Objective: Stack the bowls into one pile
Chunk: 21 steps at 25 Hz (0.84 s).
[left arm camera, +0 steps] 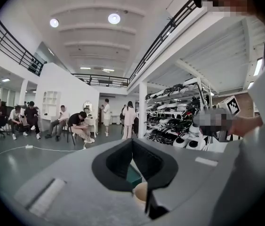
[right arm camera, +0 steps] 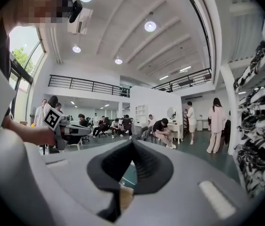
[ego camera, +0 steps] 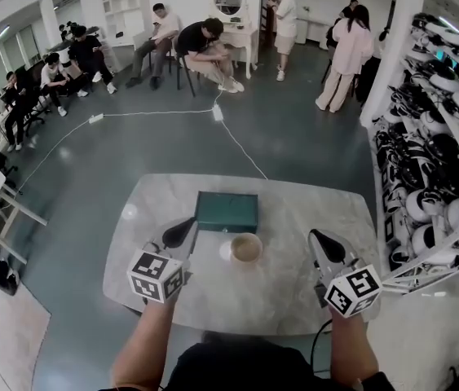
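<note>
A tan bowl (ego camera: 246,248) sits mid-table just in front of a dark green box (ego camera: 227,211). A pale rim shows at its left side, and I cannot tell how many bowls are nested there. My left gripper (ego camera: 188,223) hovers to the left of the bowl, shut and empty. My right gripper (ego camera: 316,236) hovers to its right, also shut and empty. In the left gripper view the shut jaws (left arm camera: 132,141) partly hide the bowl (left arm camera: 140,192). The right gripper view shows the shut jaws (right arm camera: 132,143) above the bowl (right arm camera: 125,197).
The white marble table (ego camera: 294,210) stands on a grey floor. Shelves of black and white gear (ego camera: 437,161) line the right side. A white cable (ego camera: 237,141) runs across the floor beyond the table. Several people sit or stand at the far end of the room.
</note>
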Tool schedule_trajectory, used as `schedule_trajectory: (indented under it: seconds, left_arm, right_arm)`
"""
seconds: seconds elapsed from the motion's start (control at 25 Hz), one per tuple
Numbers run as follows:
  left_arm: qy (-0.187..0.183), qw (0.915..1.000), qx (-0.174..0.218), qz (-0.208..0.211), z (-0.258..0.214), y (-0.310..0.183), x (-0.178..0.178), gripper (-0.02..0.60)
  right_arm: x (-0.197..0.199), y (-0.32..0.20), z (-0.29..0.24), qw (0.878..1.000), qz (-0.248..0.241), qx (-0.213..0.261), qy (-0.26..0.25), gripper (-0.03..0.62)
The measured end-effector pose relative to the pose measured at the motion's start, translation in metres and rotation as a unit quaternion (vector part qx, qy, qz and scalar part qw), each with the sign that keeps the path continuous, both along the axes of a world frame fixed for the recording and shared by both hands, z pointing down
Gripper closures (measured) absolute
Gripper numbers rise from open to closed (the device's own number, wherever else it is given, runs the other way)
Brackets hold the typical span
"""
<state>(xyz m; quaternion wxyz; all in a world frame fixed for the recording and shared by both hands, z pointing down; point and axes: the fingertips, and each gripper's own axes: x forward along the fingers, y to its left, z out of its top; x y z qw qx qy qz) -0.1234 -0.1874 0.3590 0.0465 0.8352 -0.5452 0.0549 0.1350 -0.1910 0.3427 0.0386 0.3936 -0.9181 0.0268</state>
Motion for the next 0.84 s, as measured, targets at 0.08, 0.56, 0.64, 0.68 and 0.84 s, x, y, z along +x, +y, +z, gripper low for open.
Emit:
schedule_trajectory:
  seconds: [0.08, 0.56, 0.64, 0.68, 0.84]
  left_arm:
    - [0.009, 0.9999, -0.008, 0.004, 0.010, 0.003, 0.004, 0.571]
    - [0.005, 0.9996, -0.026, 0.012, 0.025, 0.009, 0.015, 0.571]
    - [0.002, 0.9996, -0.022, 0.014, 0.021, 0.009, 0.017, 0.571]
    - [0.001, 0.9997, -0.021, 0.014, 0.020, 0.010, 0.017, 0.571]
    - [-0.001, 0.9997, -0.020, 0.012, 0.018, 0.011, 0.012, 0.571]
  right_arm:
    - [0.000, 0.002, 0.013, 1.000, 0.002, -0.013, -0.002, 0.591]
    - [-0.006, 0.006, 0.033, 0.999, -0.006, -0.037, 0.001, 0.591]
    - [-0.004, 0.007, 0.029, 0.999, -0.006, -0.033, 0.002, 0.591]
    - [-0.004, 0.008, 0.027, 1.000, -0.007, -0.030, 0.002, 0.591]
    - [-0.008, 0.009, 0.023, 1.000, -0.011, -0.025, 0.002, 0.591]
